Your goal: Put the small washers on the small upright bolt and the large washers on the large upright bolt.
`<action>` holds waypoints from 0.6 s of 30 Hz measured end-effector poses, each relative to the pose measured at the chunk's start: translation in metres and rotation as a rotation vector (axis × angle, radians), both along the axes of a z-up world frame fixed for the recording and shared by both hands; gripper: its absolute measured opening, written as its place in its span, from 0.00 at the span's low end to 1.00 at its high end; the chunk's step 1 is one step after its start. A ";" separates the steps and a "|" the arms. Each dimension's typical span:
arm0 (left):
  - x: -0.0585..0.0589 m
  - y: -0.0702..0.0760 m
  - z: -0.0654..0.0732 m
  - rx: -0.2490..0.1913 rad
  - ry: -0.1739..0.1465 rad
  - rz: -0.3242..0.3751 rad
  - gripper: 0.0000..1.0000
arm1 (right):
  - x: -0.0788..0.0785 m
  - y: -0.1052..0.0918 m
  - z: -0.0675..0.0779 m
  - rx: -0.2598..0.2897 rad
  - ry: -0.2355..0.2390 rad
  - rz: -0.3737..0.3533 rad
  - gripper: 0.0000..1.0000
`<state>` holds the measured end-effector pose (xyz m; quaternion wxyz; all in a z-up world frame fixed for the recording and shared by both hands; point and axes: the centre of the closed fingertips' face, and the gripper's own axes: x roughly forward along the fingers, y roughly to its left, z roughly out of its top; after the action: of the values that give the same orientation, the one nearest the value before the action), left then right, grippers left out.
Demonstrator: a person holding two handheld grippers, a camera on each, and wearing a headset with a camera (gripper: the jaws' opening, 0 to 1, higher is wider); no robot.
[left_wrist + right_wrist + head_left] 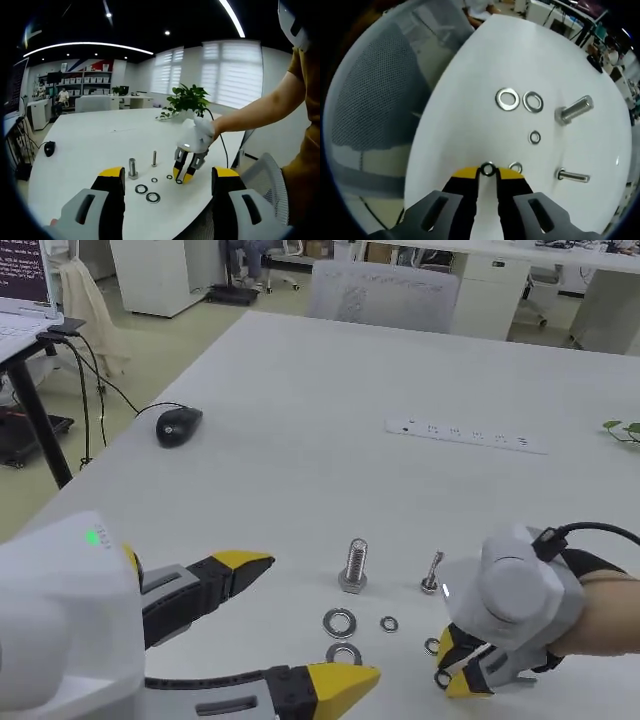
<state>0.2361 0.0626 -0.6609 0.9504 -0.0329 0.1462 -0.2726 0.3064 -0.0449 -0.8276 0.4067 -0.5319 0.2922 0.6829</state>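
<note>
Steel small washer (488, 165) pinched in right tongs (488, 173) (left tongs (300, 620) agape).

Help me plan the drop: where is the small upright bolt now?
In the head view the small bolt stands right of the large bolt, just beyond the right gripper, which pinches a small washer.

white table (300, 470) carries two bolts (354, 567), washers (339, 622), mouse (178, 425), power strip (466, 436).

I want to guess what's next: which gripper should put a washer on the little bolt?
Right. The right gripper pinches a small washer near the small bolt; the left gripper is open and empty.
</note>
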 end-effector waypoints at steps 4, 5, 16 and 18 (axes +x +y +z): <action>0.000 0.000 0.000 -0.003 -0.002 0.006 0.70 | 0.001 0.001 0.001 0.000 -0.004 0.001 0.13; 0.000 0.000 -0.001 -0.002 0.001 0.005 0.70 | 0.001 0.001 0.001 -0.001 -0.002 -0.006 0.13; -0.002 -0.004 -0.002 0.007 0.008 -0.006 0.69 | 0.008 0.000 0.012 0.013 0.022 -0.068 0.12; -0.002 -0.004 -0.002 0.007 0.008 -0.005 0.69 | 0.013 -0.001 0.019 0.015 0.017 -0.077 0.12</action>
<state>0.2338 0.0582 -0.6625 0.9492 -0.0305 0.1509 -0.2745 0.3197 -0.0458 -0.8088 0.4341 -0.5115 0.3105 0.6734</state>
